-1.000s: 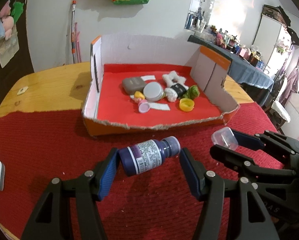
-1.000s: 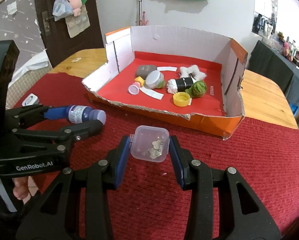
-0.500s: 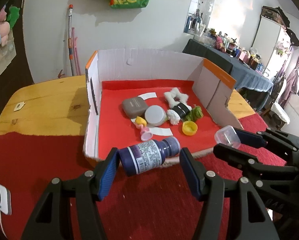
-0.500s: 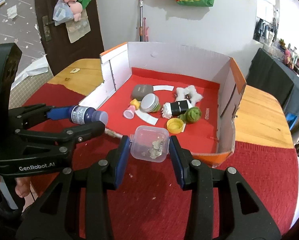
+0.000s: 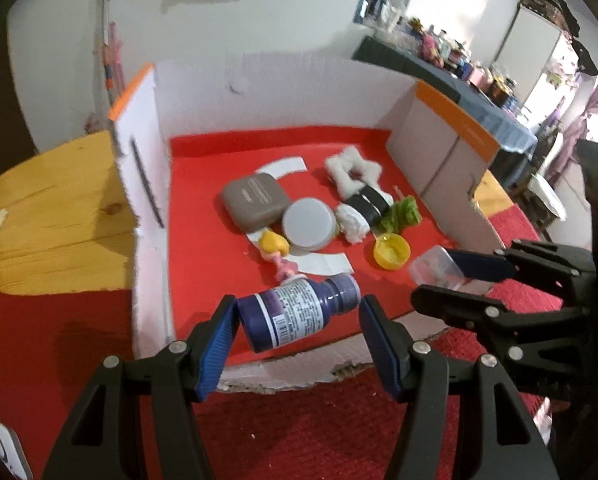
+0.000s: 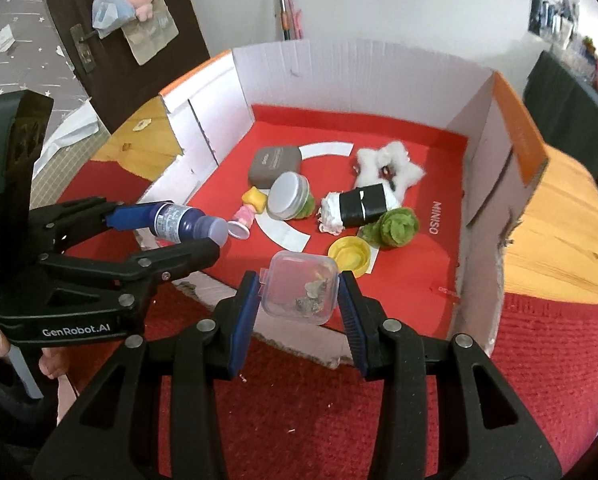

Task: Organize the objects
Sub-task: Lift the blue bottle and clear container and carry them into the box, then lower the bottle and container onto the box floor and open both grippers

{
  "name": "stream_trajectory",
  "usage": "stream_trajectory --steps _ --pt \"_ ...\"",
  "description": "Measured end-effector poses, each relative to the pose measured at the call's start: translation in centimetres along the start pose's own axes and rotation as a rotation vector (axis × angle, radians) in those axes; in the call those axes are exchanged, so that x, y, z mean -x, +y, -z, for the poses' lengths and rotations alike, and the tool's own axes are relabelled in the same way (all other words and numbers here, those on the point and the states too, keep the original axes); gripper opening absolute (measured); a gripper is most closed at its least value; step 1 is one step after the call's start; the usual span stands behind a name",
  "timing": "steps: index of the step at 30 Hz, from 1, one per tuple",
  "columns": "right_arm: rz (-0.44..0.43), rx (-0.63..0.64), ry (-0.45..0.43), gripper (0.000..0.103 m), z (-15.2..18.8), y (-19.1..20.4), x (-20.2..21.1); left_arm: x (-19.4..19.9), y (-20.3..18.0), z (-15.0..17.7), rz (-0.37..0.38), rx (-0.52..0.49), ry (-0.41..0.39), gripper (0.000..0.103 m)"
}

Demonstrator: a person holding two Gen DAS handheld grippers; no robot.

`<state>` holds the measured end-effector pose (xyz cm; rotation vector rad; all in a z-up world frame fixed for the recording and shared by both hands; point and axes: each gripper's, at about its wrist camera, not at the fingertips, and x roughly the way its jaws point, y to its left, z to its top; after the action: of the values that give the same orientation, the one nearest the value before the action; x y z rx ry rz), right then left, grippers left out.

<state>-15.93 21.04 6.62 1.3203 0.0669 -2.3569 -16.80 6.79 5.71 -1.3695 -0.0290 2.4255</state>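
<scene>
In the left wrist view, the left tongs [image 5: 297, 318] pinch a purple bottle [image 5: 297, 312] end to end above the near edge of the cardboard box [image 5: 283, 76], though blur makes the cap-side contact hard to confirm. In the right wrist view, the right tongs [image 6: 298, 302] pinch a clear plastic container [image 6: 302, 287] over the box's front wall, near a yellow cap [image 6: 349, 256] lying inside.

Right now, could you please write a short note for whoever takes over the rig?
Left gripper: shut on the purple bottle, held over the box's near edge.
Right gripper: shut on the small clear case, also above the near edge.
Box: already holds a grey case, tin, yellow cap and toys.
Left to do: set both down on the free red floor in front.
</scene>
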Motion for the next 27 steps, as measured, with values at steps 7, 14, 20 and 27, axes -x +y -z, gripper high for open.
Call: stream_trajectory --steps 7,14,20,27 --pt "-0.029 -0.005 0.076 0.039 -0.1 -0.7 -1.7 -1.3 0.3 -0.2 0.009 -0.025 0.058 0.064" --pt "-0.011 -0.016 0.088 0.038 -0.3 -1.1 -2.7 -1.6 0.3 -0.5 -0.03 -0.036 0.038 0.064" --pt "0.016 -0.016 0.078 0.039 -0.3 -1.2 -3.0 -2.2 -0.7 -0.2 -0.037 -0.081 0.048 0.064" --pt "0.035 -0.034 0.076 0.038 -0.2 -2.2 -3.2 -3.1 -0.5 -0.3 -0.055 -0.071 0.054 0.064"
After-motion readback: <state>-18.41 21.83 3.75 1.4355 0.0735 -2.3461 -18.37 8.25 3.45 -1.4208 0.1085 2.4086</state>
